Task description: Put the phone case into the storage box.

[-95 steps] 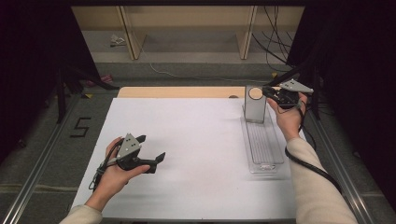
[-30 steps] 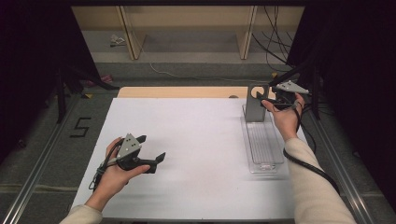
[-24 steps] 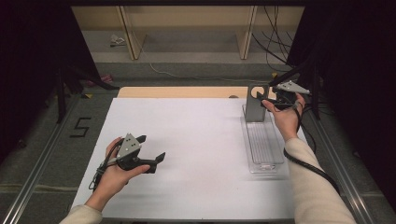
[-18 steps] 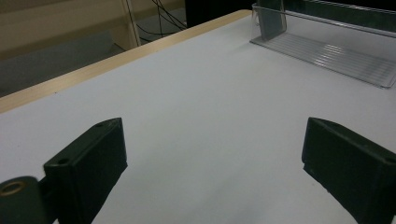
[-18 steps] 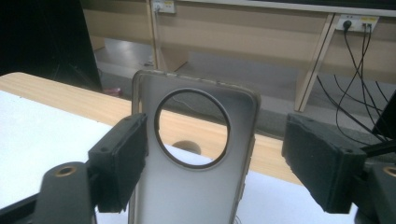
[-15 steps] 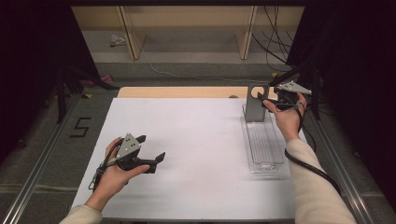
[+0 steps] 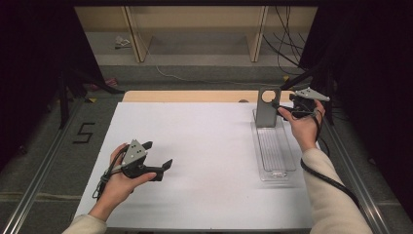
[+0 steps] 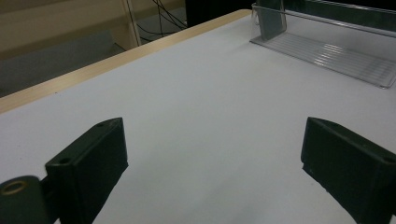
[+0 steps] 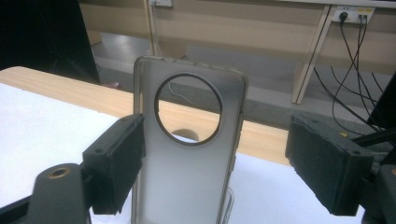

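A white counter (image 7: 204, 161) with a pale wooden far edge runs across the high view. Beyond it stands a light wooden shelf frame (image 7: 195, 29), with cables (image 7: 287, 44) hanging at the back right. On the grey floor to the left, a black figure five (image 7: 84, 132) is marked.

At the near left, the left gripper (image 7: 157, 155) rests in a hand low over the counter, pointing right. Its jaws stand wide apart with nothing but bare white surface between them.

Towards the right, a clear plastic tray (image 7: 275, 153) lies flat, its long axis running from the near side to the far side. At its far end a smoky, translucent phone case (image 7: 267, 108) stands upright, long axis vertical, with the round camera hole near its top. In the right gripper view the case (image 9: 187, 158) faces the camera.

At the far right, the right gripper (image 7: 285, 108) is at the case's right side. Its jaws have just been opening and now stand apart. The case stands between them, close against the left one and well clear of the right one; whether it touches cannot be told.
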Demonstrator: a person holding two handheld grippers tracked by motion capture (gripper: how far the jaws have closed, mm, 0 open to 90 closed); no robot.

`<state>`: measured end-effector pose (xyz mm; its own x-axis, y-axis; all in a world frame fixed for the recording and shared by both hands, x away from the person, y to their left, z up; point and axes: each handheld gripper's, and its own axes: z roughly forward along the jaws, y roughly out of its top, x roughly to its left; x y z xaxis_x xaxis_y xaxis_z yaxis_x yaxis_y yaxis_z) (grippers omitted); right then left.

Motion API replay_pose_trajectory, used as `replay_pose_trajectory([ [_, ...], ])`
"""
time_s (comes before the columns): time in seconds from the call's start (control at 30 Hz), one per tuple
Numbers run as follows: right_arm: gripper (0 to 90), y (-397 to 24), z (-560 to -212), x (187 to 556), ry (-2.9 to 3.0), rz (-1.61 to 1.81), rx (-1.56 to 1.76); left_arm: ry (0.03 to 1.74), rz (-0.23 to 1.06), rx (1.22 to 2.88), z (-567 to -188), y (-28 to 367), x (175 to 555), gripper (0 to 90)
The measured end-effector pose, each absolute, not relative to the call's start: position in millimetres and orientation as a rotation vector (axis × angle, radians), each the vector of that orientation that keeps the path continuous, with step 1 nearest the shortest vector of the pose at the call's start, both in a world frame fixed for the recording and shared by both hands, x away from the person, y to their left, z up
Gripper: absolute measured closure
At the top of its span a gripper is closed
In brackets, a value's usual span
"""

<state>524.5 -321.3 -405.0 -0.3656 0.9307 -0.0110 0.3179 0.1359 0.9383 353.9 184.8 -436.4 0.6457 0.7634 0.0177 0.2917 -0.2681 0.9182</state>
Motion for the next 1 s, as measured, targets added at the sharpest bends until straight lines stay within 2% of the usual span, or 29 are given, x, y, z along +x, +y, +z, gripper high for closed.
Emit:
replay_pose_trajectory([
  [1.0, 21.0, -312.9, -393.0, 493.2, 1.798, 1.249, 1.163, 0.838, 0.581, 1.845, -435.9, 185.1, 352.8, 6.9],
])
